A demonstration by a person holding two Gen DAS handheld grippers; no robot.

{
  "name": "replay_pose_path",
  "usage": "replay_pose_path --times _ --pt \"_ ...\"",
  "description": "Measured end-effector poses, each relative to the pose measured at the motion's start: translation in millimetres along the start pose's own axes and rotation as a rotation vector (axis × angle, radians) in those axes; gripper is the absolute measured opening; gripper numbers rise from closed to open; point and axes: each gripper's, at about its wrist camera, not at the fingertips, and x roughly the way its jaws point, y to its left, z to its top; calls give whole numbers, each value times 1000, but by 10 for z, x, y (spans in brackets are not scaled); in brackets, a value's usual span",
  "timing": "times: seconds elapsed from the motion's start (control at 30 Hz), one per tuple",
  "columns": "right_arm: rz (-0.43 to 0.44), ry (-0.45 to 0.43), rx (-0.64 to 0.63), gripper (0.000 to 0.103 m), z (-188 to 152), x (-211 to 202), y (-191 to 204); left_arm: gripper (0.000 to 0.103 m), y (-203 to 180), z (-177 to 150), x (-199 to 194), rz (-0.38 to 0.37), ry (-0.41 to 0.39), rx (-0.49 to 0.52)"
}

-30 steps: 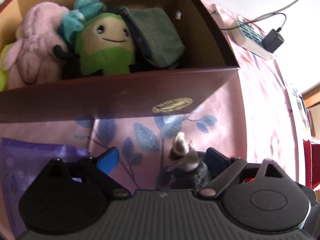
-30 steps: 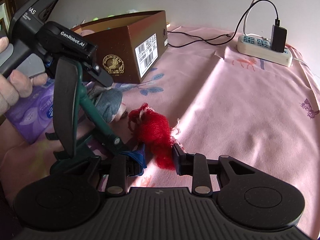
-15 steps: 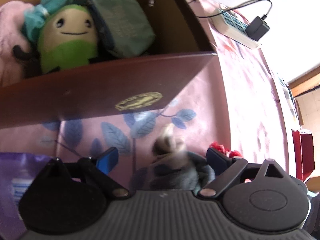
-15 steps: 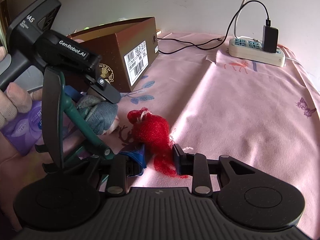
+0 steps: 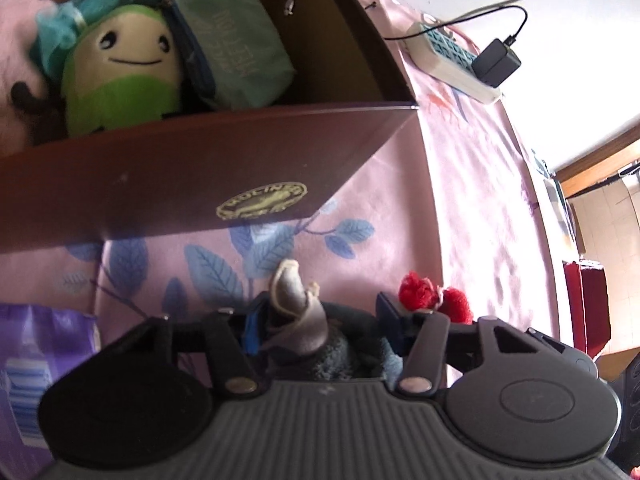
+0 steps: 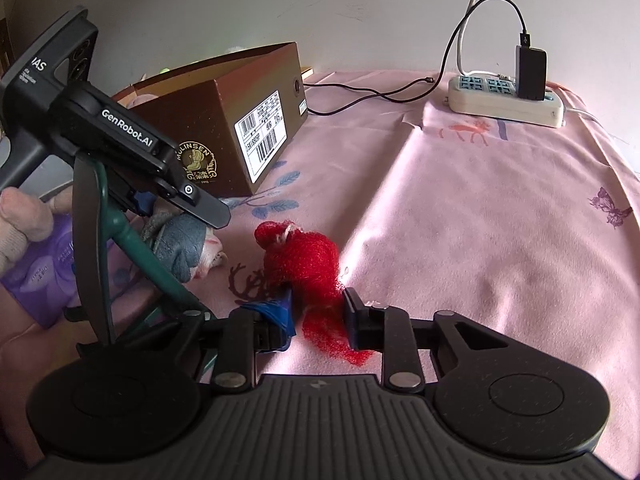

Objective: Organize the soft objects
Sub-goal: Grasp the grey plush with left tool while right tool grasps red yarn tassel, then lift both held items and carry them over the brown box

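A grey sock bundle (image 5: 304,320) lies on the pink cloth in front of the brown shoe box (image 5: 200,172). My left gripper (image 5: 316,322) stands over the bundle; its jaws are closing and both pads touch it. In the right wrist view the same bundle (image 6: 180,248) shows under the left tool. A red wool tuft (image 6: 304,256) lies to its right, and my right gripper (image 6: 318,312) is closing its jaws on the tuft's near end. The box holds a green plush (image 5: 120,80), a teal pouch (image 5: 236,56) and a pink plush (image 5: 16,40).
A purple tissue pack (image 6: 40,280) lies at the left, beside a person's hand (image 6: 24,220) on the left tool. A white power strip (image 6: 504,100) with a black charger and cables sits at the back right. Pink cloth (image 6: 480,220) stretches to the right.
The left jaws have drawn in from wide open onto the grey bundle, and the red tuft has come into the left view. The right jaws have narrowed on the red tuft.
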Motion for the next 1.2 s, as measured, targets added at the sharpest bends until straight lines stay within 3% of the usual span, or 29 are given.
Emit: replay_pose_path --times 0.2,0.23,0.27,0.5,0.73,0.97,1.2 --pt "32 3 110 0 2 -35 -68 38 -58 -69 -176 49 -59 34" --pt "38 3 132 0 2 -39 -85 32 -63 -75 -215 58 -74 38" --pt "41 3 153 0 4 -45 -100 7 -48 -94 -264 64 -85 40" --pt "71 -25 286 0 38 -139 -228 7 10 -129 -455 115 -143 41" --pt "124 -100 406 0 153 -348 -250 7 -48 -245 -921 135 -255 100" --pt "209 -198 441 0 526 -607 -83 7 -119 -293 -1322 147 -359 169" --pt "292 -243 422 0 1011 -638 283 7 134 -137 -1807 142 -457 191"
